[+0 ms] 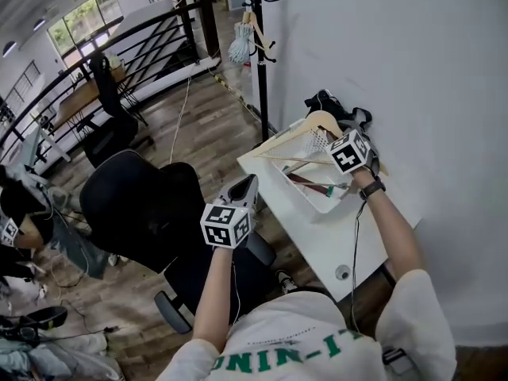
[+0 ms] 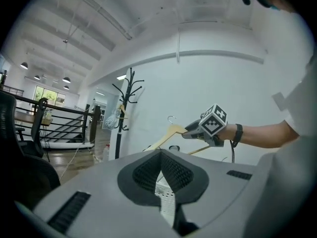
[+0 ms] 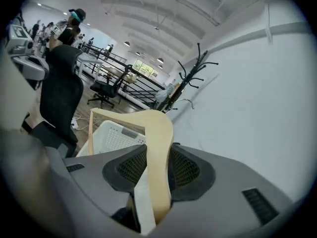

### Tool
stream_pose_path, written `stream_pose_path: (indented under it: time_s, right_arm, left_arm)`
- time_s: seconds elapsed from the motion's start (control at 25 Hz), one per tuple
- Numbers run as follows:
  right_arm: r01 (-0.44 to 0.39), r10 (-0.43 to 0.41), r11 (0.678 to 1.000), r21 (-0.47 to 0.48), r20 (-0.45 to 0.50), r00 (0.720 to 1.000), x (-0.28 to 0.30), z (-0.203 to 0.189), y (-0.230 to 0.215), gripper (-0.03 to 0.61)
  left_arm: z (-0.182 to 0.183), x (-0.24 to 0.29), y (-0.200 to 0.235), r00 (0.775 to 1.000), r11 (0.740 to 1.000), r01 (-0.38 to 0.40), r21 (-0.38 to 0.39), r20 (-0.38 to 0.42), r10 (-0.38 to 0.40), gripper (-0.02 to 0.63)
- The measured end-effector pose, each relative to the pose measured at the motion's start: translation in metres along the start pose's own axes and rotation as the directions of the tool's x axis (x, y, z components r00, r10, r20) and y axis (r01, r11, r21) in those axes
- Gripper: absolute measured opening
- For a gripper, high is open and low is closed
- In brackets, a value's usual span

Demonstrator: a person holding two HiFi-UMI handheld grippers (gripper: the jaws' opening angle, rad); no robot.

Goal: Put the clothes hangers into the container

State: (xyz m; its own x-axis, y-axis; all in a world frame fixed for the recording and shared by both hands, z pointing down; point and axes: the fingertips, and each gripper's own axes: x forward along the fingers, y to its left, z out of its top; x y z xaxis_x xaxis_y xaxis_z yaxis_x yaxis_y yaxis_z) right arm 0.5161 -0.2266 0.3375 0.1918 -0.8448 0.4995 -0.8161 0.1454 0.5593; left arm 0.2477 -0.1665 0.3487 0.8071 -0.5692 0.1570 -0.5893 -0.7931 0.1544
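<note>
We see one pale wooden hanger (image 3: pixel 157 148), smooth and curved, with a thin metal hook. The right gripper (image 3: pixel 157 170) clamps it at its shoulder. It slants over a white perforated plastic basket (image 1: pixel 279 182), at two o'clock in the head view. At least one darker, reddish hanger (image 1: pixel 311 184) lies inside. The basket stands on one white table (image 1: pixel 317 248). At its eight o'clock the left gripper (image 1: pixel 246 187) is empty, its jaws slightly parted, above a black office chair (image 1: pixel 135 205).
</note>
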Motion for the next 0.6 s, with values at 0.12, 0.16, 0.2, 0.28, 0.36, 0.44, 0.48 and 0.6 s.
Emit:
stream_pose_path:
  time_s: [0.12,0.16,0.2,0.28,0.36,0.44,0.48,0.6]
  right_arm:
    - [0.064,-0.061,0.997,0.033,-0.082,0.995,0.011,-0.029,-0.029,0.164]
    - [0.078,-0.074,0.996,0.039,-0.107,0.991,0.015,-0.037,-0.034,0.164]
    - [0.087,-0.081,0.995,0.043,-0.131,0.988,0.018,-0.044,-0.037,0.164]
    - [0.094,-0.086,0.995,0.04,-0.176,0.981,0.027,-0.061,-0.036,0.164]
    - [0.092,-0.083,0.995,0.036,-0.206,0.975,0.035,-0.076,-0.03,0.164]
    - [0.079,-0.067,0.996,0.05,-0.213,0.975,0.044,-0.085,-0.019,0.164]
    - [0.065,-0.05,0.996,0.063,-0.215,0.975,0.049,-0.087,-0.013,0.164]
    - [0.015,0.006,0.996,0.09,-0.225,0.974,0.069,-0.087,0.006,0.164]
  left_arm:
    - [-0.002,0.014,-0.01,0.999,0.999,0.041,0.02,-0.017,-0.04,0.012]
    - [-0.004,0.017,-0.01,0.999,0.999,0.045,0.021,-0.023,-0.045,0.012]
    - [-0.005,0.02,-0.01,0.999,0.999,0.047,0.019,-0.028,-0.047,0.012]
    - [-0.01,0.024,-0.008,0.998,0.999,0.049,0.011,-0.039,-0.049,0.012]
    - [-0.016,0.028,-0.007,0.997,0.999,0.051,0.002,-0.05,-0.051,0.012]
    - [-0.022,0.029,-0.007,0.997,0.999,0.051,-0.004,-0.058,-0.051,0.012]
    - [-0.024,0.029,-0.007,0.997,0.999,0.049,-0.006,-0.061,-0.049,0.012]
    - [-0.028,0.035,0.002,0.997,0.999,0.041,-0.015,-0.07,-0.042,0.012]
